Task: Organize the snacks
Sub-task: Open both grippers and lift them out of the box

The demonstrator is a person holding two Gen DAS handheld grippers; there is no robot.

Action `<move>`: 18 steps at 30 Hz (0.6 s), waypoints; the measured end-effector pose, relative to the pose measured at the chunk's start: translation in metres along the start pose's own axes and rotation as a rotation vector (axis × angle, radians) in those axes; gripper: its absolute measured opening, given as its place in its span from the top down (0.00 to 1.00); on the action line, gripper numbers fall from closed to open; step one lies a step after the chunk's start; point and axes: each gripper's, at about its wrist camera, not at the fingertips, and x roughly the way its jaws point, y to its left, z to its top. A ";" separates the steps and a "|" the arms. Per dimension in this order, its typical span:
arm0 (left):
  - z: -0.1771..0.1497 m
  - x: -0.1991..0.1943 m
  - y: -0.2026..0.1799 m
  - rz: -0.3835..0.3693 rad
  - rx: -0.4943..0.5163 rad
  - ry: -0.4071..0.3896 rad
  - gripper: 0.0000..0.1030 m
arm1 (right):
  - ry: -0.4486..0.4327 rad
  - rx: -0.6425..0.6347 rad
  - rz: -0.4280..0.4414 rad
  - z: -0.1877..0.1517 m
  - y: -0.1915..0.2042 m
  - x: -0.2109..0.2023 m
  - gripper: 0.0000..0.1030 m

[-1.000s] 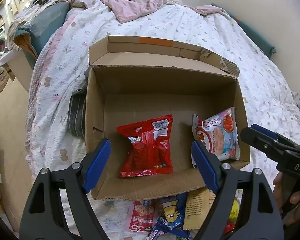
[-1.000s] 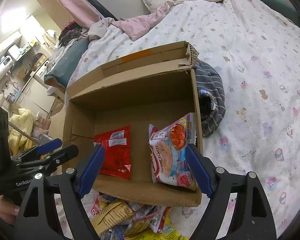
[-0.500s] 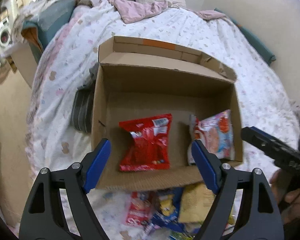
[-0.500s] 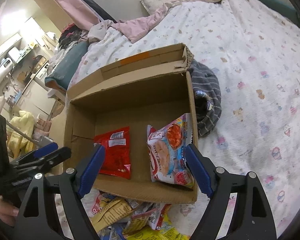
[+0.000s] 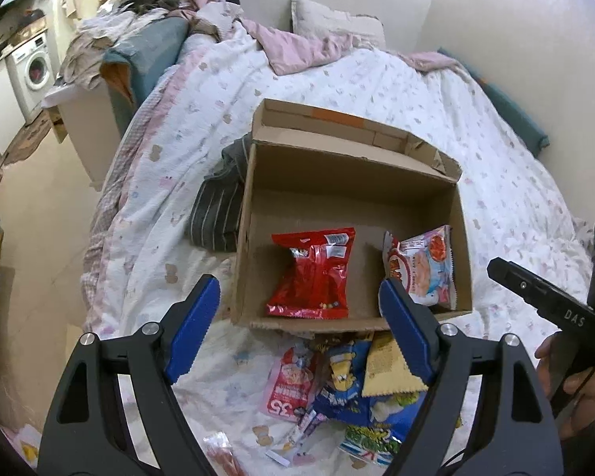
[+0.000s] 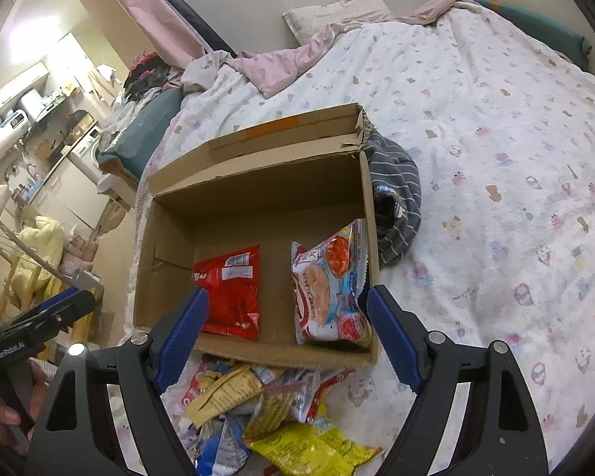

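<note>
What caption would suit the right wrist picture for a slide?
Open right gripper hovers over a snack pile beside a cardboard box holding a red packet and a shrimp-flakes bag.

Plain brown cardboard box (image 5: 353, 182), with an orange strip along its far flap. Inside the box: glossy red packet (image 5: 315, 273) at left, pink, white and light-blue packet (image 5: 420, 269) at right. Beside the box, grey cloth with pale stripes (image 6: 396, 206). Before the box, yellow, blue, tan and pink wrappers (image 6: 265, 408). Beneath the box, white bedspread with small pastel prints (image 6: 496, 158).
</note>
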 end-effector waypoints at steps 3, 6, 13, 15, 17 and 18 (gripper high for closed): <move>-0.009 -0.009 0.006 0.012 -0.037 -0.019 0.08 | -0.020 -0.006 0.015 -0.005 0.001 -0.011 0.10; -0.019 -0.013 0.012 0.029 -0.064 -0.010 0.07 | -0.032 0.008 0.025 -0.012 -0.001 -0.022 0.06; -0.042 -0.029 0.021 0.082 -0.036 -0.063 0.07 | -0.046 0.071 0.031 -0.038 -0.012 -0.043 0.05; -0.049 -0.033 0.021 0.071 -0.022 -0.064 0.07 | -0.042 0.060 0.020 -0.047 -0.012 -0.046 0.05; -0.055 -0.034 0.023 0.066 -0.020 -0.061 0.07 | -0.043 0.048 0.010 -0.057 -0.012 -0.051 0.05; -0.057 -0.033 0.025 0.076 -0.025 -0.054 0.07 | -0.042 0.042 0.003 -0.060 -0.012 -0.052 0.05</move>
